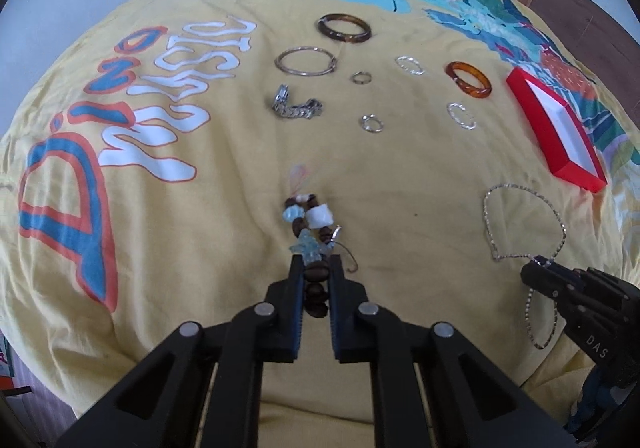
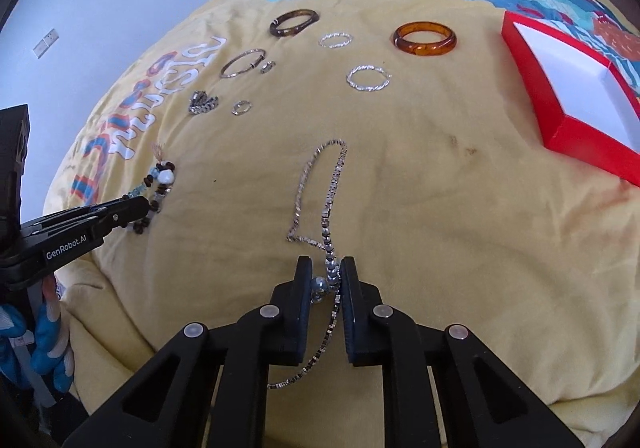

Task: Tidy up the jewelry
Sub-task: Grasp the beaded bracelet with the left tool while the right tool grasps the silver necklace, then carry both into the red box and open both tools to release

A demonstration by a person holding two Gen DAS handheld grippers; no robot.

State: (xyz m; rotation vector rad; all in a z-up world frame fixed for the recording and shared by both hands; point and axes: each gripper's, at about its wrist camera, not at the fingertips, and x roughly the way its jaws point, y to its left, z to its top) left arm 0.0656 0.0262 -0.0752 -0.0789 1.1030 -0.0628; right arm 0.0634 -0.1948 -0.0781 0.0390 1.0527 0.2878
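On the yellow printed bedspread we've got both picks made: our left claw is clamped on the beaded bracelet, our right claw pinched on the silver chain necklace. Bangles and rings lie beyond. Next, we judge, comes lifting both clear without snagging and carrying them to the red tray at right.

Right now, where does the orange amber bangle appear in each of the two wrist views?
Left wrist view: the orange amber bangle lies upper right, just left of the red tray.
Right wrist view: the bangle lies upper middle-right, again left of the tray.
Shared landmark: the red tray with its white inside.
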